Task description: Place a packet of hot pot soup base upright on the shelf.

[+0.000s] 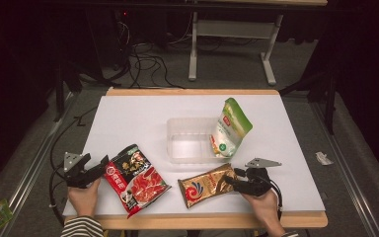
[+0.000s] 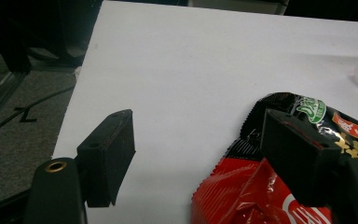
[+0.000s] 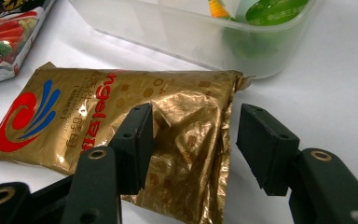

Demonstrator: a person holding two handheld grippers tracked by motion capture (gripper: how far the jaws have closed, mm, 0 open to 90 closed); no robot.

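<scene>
My right gripper (image 3: 193, 140) jaws wide open, straddling crumpled end of gold pouch (image 1: 208, 185), which lies just in front of clear tub (image 1: 190, 157); bite past the seam. Left gripper (image 2: 198, 151) open, holding 0, by red pouch (image 1: 134, 177)

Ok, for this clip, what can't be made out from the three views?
- Gold packet: its near end is hidden behind the right gripper in the right gripper view.
- Red and black packet: cut off by the edge of the left gripper view.
- Green and white pouch: print too small in the high view.
</scene>
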